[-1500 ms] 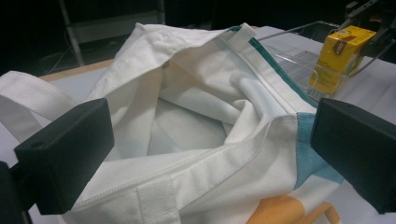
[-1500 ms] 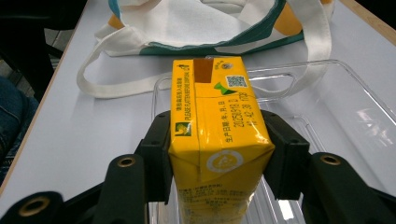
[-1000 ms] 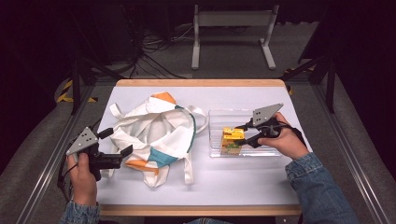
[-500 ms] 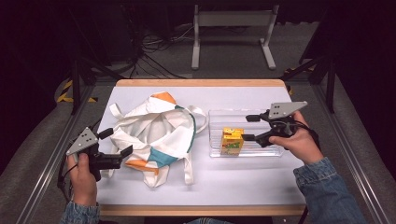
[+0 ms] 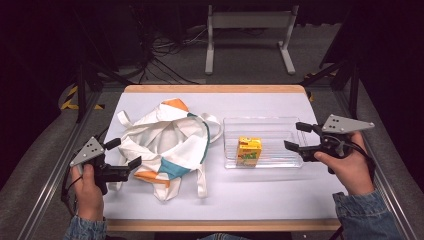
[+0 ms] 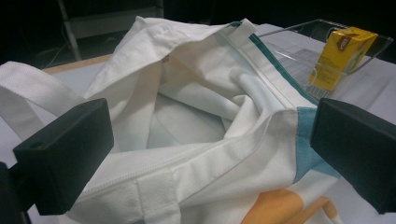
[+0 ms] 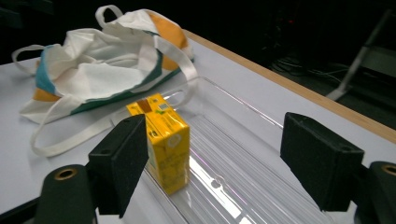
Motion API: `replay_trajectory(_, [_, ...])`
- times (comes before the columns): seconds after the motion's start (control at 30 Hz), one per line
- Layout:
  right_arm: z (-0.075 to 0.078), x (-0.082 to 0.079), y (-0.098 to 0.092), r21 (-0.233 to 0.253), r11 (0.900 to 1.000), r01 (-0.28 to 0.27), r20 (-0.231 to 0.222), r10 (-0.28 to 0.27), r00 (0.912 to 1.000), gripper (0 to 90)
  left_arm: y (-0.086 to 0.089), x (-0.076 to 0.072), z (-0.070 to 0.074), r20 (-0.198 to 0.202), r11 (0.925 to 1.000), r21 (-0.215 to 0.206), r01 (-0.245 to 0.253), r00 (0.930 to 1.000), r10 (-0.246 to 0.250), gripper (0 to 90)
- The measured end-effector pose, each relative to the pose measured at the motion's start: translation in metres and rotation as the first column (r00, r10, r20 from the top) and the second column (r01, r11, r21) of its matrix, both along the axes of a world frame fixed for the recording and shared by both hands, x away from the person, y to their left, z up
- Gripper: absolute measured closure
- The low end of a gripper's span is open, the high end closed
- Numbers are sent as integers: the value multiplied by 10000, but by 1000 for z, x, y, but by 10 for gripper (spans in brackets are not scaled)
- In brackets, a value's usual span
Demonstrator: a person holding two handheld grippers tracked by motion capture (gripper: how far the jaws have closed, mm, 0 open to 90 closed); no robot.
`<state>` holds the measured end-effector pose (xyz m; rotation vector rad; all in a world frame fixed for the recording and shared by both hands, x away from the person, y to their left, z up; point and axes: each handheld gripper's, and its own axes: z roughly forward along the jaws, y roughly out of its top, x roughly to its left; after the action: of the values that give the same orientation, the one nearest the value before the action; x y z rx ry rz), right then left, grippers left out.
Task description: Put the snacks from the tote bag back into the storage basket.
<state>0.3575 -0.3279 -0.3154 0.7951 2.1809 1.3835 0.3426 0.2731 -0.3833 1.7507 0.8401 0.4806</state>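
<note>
Your right claw [image 5: 296, 136] gapes wide at the right end of the clear tray [image 5: 280, 125], empty. The yellow juice carton [image 5: 248, 151] stands upright in that tray, long axis vertical, near its left end. Your left claw [image 5: 125, 154] spreads wide at the tote bag's [image 5: 167, 145] rim.

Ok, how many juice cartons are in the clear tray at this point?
1. A single yellow juice carton stands upright toward the left end of the clear tray. The tote bag's inside isn't fully visible, so more could be hidden there.
</note>
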Motion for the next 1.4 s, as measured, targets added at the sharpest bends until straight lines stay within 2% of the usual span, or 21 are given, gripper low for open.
replay_trajectory(0.1, [-3, -7, -9, 9, 9987, 508, 67, -508, 9987, 232, 1, 0, -1, -19, 10000, 49, -25, 10000, 26, 3])
replay_trajectory(0.33, [-16, -20, -24, 187, 9946, 1016, 66, -1017, 9948, 228, 5, -3, -5, -33, 9999, 91, -107, 9999, 108, 3])
replay_trajectory(0.57, [-30, -23, -36, 436, 9904, 1313, -24, -1313, 9913, 228, 13, -6, -7, 125, 9994, -82, -327, 9994, 328, 4])
replay_trajectory(0.7, [-39, -26, -41, 599, 9827, 1753, 18, -1758, 9844, 226, 15, -7, -11, 112, 9992, -103, -396, 9992, 397, 4])
replay_trajectory(0.93, [-57, -30, -48, 912, 9738, 2085, -34, -2091, 9779, 227, 15, -9, -15, 173, 9992, -128, -386, 9991, 388, 3])
replay_trajectory(1.0, [-64, -32, -50, 1062, 9659, 2363, -171, -2358, 9717, 235, 15, -9, -15, 191, 9990, -117, -429, 9989, 431, 5])
replay_trajectory(1.03, [-66, -32, -50, 1055, 9601, 2589, -178, -2585, 9658, 236, 15, -9, -15, 198, 9990, -113, -427, 9989, 429, 5])
replay_trajectory(1.13, [-73, -31, -51, 702, 9443, 3216, -381, -3196, 9468, 237, 16, -9, -15, 228, 9990, -68, -444, 9987, 445, 4])
replay_trajectory(1.17, [-75, -30, -51, 670, 9444, 3220, -441, -3196, 9465, 236, 16, -9, -15, 229, 9990, -74, -444, 9987, 445, 4])
replay_trajectory(1.23, [-75, -30, -50, 885, 9505, 2978, -460, -2948, 9545, 232, 16, -9, -16, 265, 9990, -84, -450, 9986, 452, 4])
replay_trajectory(1.4, [-73, -30, -45, 921, 9651, 2453, -59, -2458, 9693, 206, 15, -9, -17, 244, 9989, -82, -460, 9986, 461, 4])
